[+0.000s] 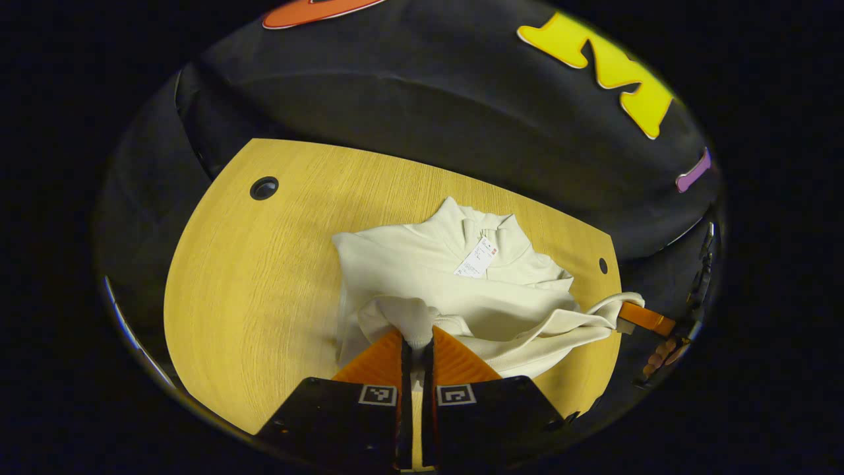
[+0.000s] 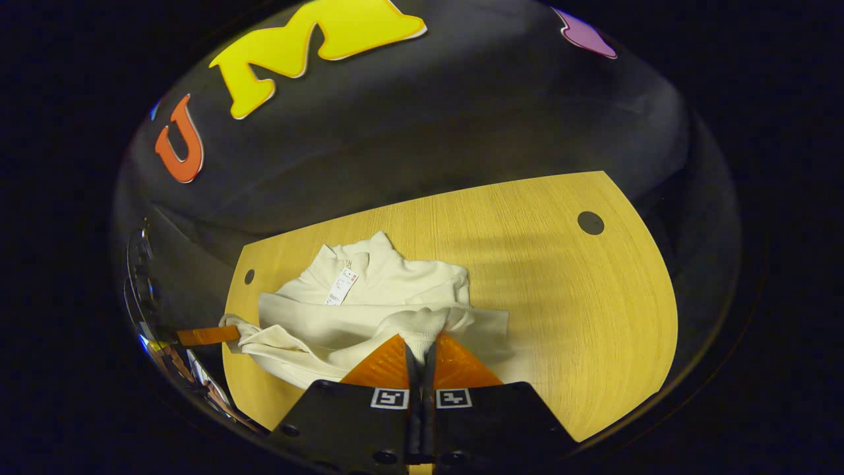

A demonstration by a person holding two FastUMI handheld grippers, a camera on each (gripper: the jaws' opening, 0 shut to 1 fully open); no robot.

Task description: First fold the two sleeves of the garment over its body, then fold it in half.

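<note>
Folding step: both sleeves are lying over the body, so the halving fold appears to be under way.
Garment [image 1: 461, 290]: lying on the worktop [image 1: 264, 277], collar at the far side, near hem being lifted.
Left gripper [image 1: 417, 343]: pinching bunched hem cloth.
Right gripper [image 2: 422, 343]: pinching the hem likewise.
Next move: carrying both corners evenly toward the collar.
</note>
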